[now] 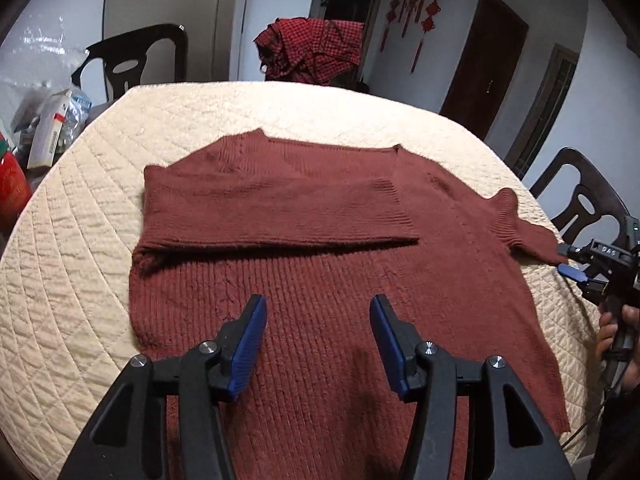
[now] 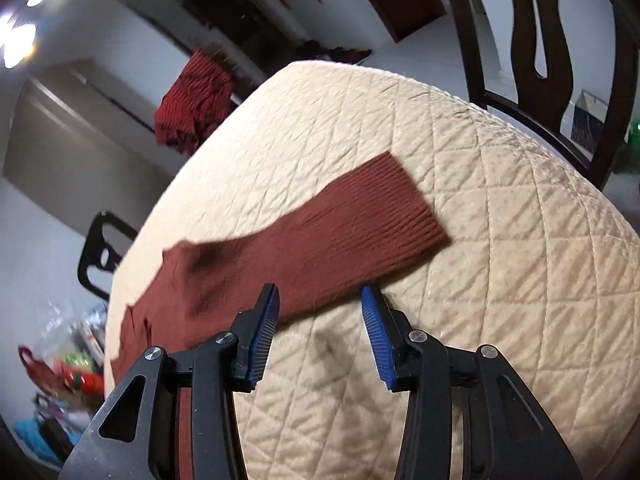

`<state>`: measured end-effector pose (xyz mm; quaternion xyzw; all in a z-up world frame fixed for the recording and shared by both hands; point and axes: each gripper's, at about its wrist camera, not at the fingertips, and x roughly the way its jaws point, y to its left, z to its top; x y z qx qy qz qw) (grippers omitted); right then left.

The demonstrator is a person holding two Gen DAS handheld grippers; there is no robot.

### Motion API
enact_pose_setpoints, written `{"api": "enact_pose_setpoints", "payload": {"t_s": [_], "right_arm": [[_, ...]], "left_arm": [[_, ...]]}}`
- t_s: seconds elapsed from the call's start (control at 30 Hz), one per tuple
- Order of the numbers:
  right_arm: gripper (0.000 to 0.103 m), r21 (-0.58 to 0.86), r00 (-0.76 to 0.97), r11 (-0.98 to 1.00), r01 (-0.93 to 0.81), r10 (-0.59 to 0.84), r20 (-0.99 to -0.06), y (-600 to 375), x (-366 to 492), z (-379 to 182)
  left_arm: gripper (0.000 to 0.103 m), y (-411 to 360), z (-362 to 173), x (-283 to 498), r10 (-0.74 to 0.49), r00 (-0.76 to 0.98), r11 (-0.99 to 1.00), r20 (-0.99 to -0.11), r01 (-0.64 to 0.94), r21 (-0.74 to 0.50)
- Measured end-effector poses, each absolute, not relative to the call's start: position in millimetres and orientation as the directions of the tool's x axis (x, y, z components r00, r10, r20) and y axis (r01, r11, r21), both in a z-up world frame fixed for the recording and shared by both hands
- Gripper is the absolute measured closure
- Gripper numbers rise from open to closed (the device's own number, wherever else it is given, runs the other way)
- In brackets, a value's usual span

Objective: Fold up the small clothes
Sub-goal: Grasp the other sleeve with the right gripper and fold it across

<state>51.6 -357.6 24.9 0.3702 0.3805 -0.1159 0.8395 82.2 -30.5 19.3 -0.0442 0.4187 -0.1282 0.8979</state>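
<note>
A rust-brown knit sweater [image 1: 320, 280] lies flat on the quilted cream table cover [image 1: 80, 280]. Its left sleeve [image 1: 280, 208] is folded across the chest. Its right sleeve [image 2: 320, 240] lies stretched out on the cover, ribbed cuff [image 2: 404, 208] at the far end. My left gripper [image 1: 318, 308] is open and empty, hovering over the sweater's lower body. My right gripper [image 2: 320, 300] is open and empty, just above the near edge of the right sleeve. It also shows in the left wrist view [image 1: 576, 272], by the sleeve's end.
A red checked garment [image 1: 312, 48] hangs over a chair beyond the table's far edge. Dark wooden chairs [image 1: 136, 60] stand around the table, one at the right [image 2: 540, 40]. Bags and boxes [image 1: 44, 128] clutter the left side.
</note>
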Motion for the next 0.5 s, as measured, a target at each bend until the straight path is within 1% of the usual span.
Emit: {"api": "enact_pose_setpoints", "payload": {"t_s": [0.1,0.2,0.23,0.27,0.33,0.37,0.5], "right_arm": [[0.059,0.564,0.701,0.654,0.504,0.071,-0.709,-366.4,52.2,23.6],[0.062,0.561,0.713,0.631,0.536,0.018,-0.701,-373.8,51.3,23.5],[0.069,0.555,0.713,0.626,0.548,-0.002,-0.702,-376.4,52.4,22.9],[0.081,0.536,0.701,0.625,0.568,-0.025,-0.713,-379.1,53.9,22.0],[0.089,0.53,0.695,0.617,0.582,-0.038,-0.718,-385.6,56.3,20.8],[0.092,0.536,0.698,0.612,0.581,-0.036,-0.716,-387.7,58.2,21.0],[0.093,0.539,0.727,0.651,0.535,-0.03,-0.686,-383.0,64.8,36.6]], "left_arm": [[0.047,-29.7,11.2,84.8,-0.257,0.601,0.966,-0.757,0.174,-0.189],[0.046,-31.7,7.2,82.2,-0.248,0.608,0.969,-0.755,0.175,-0.177],[0.046,-32.4,6.7,81.4,-0.244,0.612,0.969,-0.752,0.176,-0.172],[0.046,-32.9,6.1,81.0,-0.242,0.614,0.97,-0.751,0.176,-0.168],[0.046,-32.8,5.3,80.4,-0.242,0.618,0.97,-0.748,0.175,-0.169],[0.045,-32.8,5.2,80.3,-0.243,0.618,0.97,-0.747,0.176,-0.17],[0.043,-33.3,4.6,80.5,-0.249,0.618,0.968,-0.746,0.18,-0.173]]}}
